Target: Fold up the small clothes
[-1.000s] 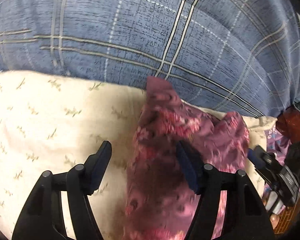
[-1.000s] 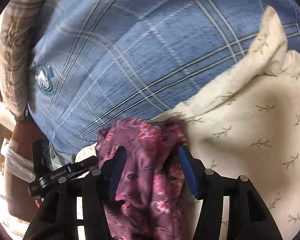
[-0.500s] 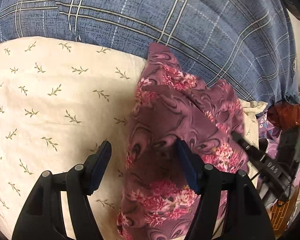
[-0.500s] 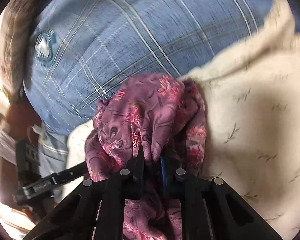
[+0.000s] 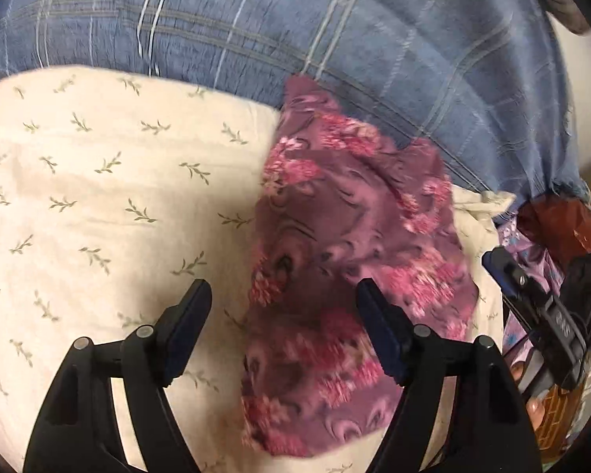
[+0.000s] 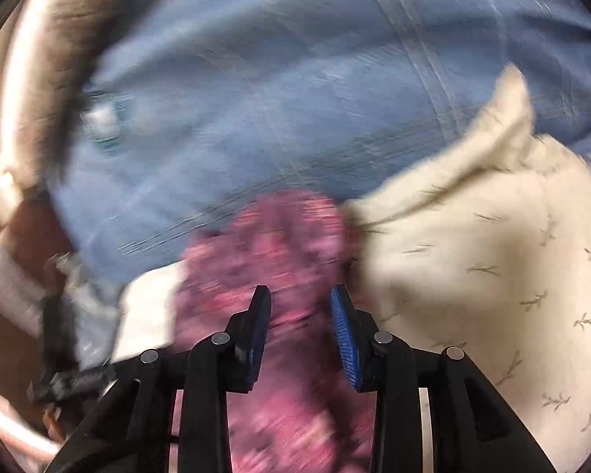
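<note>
A small purple garment with pink flowers [image 5: 346, 260] lies on a cream cloth with a leaf print [image 5: 98, 205]. My left gripper [image 5: 283, 295] is open over the garment's left edge, one finger on each side of that edge. In the right wrist view, which is blurred by motion, the garment [image 6: 272, 244] lies bunched ahead of my right gripper [image 6: 300, 295]. Its jaws stand apart with the cloth beneath and between them. The right gripper also shows at the right edge of the left wrist view [image 5: 496, 264].
A blue plaid cloth [image 5: 335, 31] lies behind the cream cloth, also in the right wrist view [image 6: 279, 90]. More purple and red fabric [image 5: 559, 228] is piled at the right. A brown wooden edge [image 6: 15, 90] runs along the far left.
My right gripper, shut on the garment half a second ago, has opened and let go. The garment now lies flatter and more spread out. The right view is moving fast.
</note>
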Tool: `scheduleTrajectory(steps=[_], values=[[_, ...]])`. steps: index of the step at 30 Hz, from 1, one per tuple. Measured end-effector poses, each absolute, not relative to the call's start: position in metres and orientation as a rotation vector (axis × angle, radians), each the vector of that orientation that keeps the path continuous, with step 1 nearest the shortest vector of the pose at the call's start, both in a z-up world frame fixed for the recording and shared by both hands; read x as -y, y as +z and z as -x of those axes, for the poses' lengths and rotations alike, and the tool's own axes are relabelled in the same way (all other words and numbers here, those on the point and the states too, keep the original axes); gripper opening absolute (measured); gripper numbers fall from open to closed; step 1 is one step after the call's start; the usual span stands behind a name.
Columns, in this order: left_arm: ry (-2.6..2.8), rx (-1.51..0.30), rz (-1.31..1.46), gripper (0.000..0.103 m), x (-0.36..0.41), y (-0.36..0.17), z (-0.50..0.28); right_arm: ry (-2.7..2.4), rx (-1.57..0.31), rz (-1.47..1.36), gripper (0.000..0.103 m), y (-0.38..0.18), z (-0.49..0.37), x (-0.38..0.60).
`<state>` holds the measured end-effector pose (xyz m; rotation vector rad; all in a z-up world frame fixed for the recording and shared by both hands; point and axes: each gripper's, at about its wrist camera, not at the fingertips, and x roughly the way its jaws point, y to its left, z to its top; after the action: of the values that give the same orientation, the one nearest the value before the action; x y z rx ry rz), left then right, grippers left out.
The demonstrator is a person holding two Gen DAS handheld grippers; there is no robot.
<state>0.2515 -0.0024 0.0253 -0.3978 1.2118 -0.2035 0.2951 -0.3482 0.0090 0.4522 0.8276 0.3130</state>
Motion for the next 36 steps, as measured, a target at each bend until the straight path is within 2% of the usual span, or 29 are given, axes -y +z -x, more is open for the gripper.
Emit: scheduleTrajectory(steps=[3, 6, 8, 10, 12, 15, 16, 20, 21, 22, 24, 29, 30, 33, 36], values=[[-0.208, -1.206, 0.313, 0.076, 0.012, 0.020, -0.226, 0.365, -0.838, -0.301, 0.034, 0.003, -0.274, 0.325], [-0.217, -1.271, 0.236, 0.078, 0.027, -0.010, -0.206, 0.266, -0.986, -0.167, 0.035, -0.045, -0.274, 0.309], [-0.227, -1.241, 0.217, 0.078, 0.024, -0.006, -0.199, 0.264, -0.947, -0.162, 0.035, -0.046, -0.264, 0.310], [-0.253, -1.252, 0.217, 0.076, 0.019, 0.005, -0.198, 0.287, -0.985, -0.180, 0.035, -0.032, -0.264, 0.313], [-0.281, -1.211, 0.245, 0.076, 0.015, 0.021, -0.201, 0.330, -0.913, -0.272, 0.037, -0.002, -0.263, 0.329], [-0.284, -1.176, 0.262, 0.076, 0.013, 0.034, -0.212, 0.343, -0.848, -0.412, 0.050, 0.025, -0.280, 0.342], [-0.284, -1.179, 0.262, 0.076, 0.014, 0.034, -0.216, 0.357, -0.844, -0.429, 0.050, 0.026, -0.285, 0.344], [-0.270, -1.223, 0.223, 0.077, 0.035, 0.012, -0.234, 0.408, -0.910, -0.435, 0.050, -0.001, -0.331, 0.317], [-0.272, -1.234, 0.227, 0.079, 0.040, 0.002, -0.238, 0.391, -0.942, -0.441, 0.050, -0.017, -0.343, 0.313], [-0.271, -1.243, 0.239, 0.086, 0.039, -0.004, -0.239, 0.351, -0.968, -0.430, 0.049, -0.030, -0.366, 0.306], [-0.262, -1.256, 0.277, 0.091, 0.034, -0.012, -0.242, 0.267, -1.051, -0.434, 0.046, -0.064, -0.393, 0.303], [-0.320, -1.248, 0.341, 0.090, 0.014, 0.004, -0.241, 0.340, -1.003, -0.479, 0.046, -0.041, -0.388, 0.317], [-0.327, -1.221, 0.377, 0.090, 0.003, 0.013, -0.241, 0.355, -0.959, -0.510, 0.048, -0.031, -0.377, 0.331], [-0.247, -1.190, 0.416, 0.090, -0.019, 0.023, -0.249, 0.308, -0.923, -0.576, 0.077, -0.025, -0.345, 0.377], [-0.176, -1.215, 0.517, 0.090, -0.048, 0.013, -0.259, 0.282, -0.963, -0.626, 0.078, -0.046, -0.317, 0.405]])
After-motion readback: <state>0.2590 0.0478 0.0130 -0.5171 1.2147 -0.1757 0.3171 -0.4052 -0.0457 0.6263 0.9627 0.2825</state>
